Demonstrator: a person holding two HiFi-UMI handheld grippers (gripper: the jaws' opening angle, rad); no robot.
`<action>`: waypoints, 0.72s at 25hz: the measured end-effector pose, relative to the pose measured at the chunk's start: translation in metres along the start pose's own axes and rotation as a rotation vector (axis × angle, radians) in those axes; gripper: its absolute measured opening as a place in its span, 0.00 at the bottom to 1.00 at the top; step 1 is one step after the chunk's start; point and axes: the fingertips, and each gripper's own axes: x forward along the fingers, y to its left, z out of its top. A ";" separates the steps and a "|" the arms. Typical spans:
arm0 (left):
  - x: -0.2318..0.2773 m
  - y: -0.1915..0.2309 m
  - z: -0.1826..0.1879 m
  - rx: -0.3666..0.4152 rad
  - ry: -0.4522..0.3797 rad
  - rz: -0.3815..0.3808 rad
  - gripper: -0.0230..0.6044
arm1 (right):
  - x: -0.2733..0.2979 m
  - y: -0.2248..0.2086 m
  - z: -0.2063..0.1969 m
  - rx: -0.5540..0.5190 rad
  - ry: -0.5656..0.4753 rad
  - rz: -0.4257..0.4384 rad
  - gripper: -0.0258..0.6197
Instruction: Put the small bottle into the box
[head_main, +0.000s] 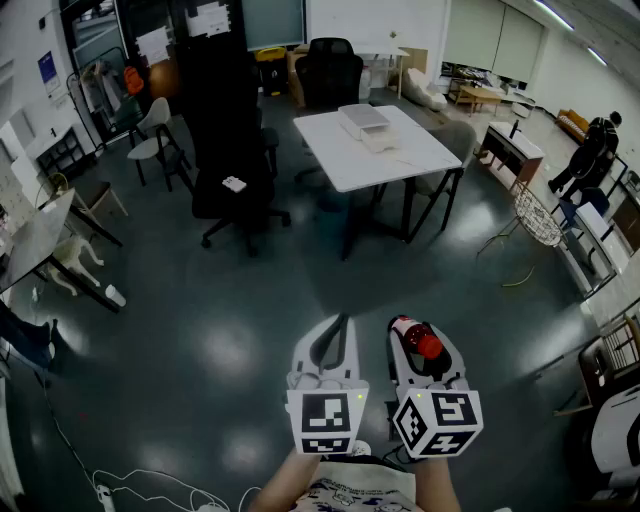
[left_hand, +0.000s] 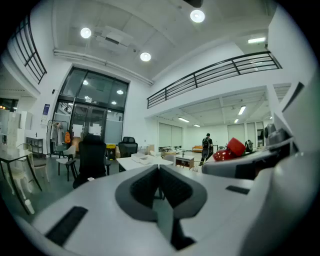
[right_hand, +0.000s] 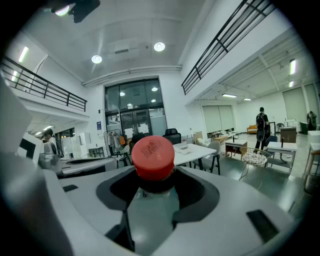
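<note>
While my right tongs (head_main: 416, 331) pinch the small bottle (head_main: 427, 346) and my left tongs (head_main: 339, 328) sit pressed together, I should carry it steadily to the box (head_main: 364, 121) far ahead.

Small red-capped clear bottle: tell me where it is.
The small red-capped clear bottle is held in the right gripper, low right of centre in the head view, beside the shut left gripper.

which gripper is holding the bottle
The right gripper: it grips the small bottle with the red cap. The left gripper is shut with nothing in it.
</note>
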 end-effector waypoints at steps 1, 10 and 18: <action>0.002 0.002 0.000 0.000 0.000 -0.002 0.07 | 0.003 0.001 0.000 0.000 0.000 -0.001 0.39; 0.020 0.025 -0.002 -0.003 0.002 -0.019 0.07 | 0.031 0.010 0.000 0.013 0.003 -0.009 0.39; 0.037 0.052 -0.008 -0.004 -0.005 -0.044 0.07 | 0.059 0.024 -0.004 0.019 -0.001 -0.030 0.39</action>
